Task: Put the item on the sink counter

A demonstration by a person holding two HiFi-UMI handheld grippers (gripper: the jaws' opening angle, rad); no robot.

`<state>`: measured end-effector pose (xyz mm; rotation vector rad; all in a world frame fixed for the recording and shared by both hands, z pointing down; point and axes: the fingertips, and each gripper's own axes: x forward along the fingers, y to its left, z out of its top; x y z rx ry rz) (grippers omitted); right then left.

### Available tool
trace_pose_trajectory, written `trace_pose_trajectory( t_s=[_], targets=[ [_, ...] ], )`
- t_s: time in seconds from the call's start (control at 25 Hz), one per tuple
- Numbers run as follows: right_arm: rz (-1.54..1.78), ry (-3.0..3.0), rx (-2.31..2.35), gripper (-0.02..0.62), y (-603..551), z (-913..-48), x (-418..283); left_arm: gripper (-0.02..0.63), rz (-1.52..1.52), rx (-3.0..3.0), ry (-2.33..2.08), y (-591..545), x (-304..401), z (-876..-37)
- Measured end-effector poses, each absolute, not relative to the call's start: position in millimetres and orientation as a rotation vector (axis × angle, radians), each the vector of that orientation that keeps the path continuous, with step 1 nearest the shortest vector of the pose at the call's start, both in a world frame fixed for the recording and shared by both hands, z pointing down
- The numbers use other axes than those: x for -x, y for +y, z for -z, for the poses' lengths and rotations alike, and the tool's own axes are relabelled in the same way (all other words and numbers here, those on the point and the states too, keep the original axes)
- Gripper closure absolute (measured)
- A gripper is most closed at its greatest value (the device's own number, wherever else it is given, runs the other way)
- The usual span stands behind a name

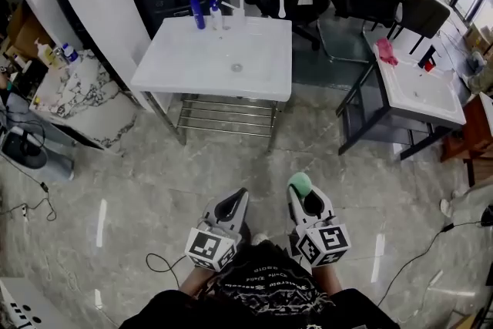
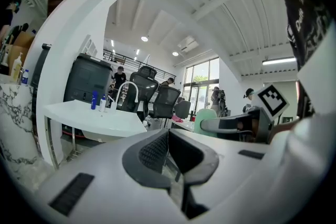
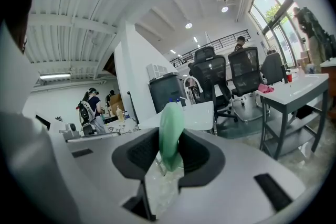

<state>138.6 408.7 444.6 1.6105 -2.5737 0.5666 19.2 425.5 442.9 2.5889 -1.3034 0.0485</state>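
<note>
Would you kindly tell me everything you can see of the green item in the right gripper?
The green item is pale mint, smooth and matte, with a rounded top; it looks like a flattish oval seen edge-on. It stands upright, clamped between the pads of the right gripper, its top poking beyond the tips. Something clear and crinkly shows just under it. It is held over the floor, not yet at the white sink.
</note>
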Motion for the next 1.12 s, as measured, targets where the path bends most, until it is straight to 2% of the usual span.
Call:
trace_pose_trajectory(
  t_s=[0.28,0.72,1.12],
  targets=[
    [-0.518,-2.504,-1.708,0.483,350,-449,-148,0.598,0.011,-2.614,-1.257,346,-18,-451],
    [-0.513,-2.465,-1.736,0.483,211,-447,-90,0.598,0.011,-2.683,-1.191,186,33,-440],
    [-0.56,-2.42,-1.792,0.483,142,-461,-49,0.598,-0.043,-2.728,-1.101,111,63,-448]
  ],
)
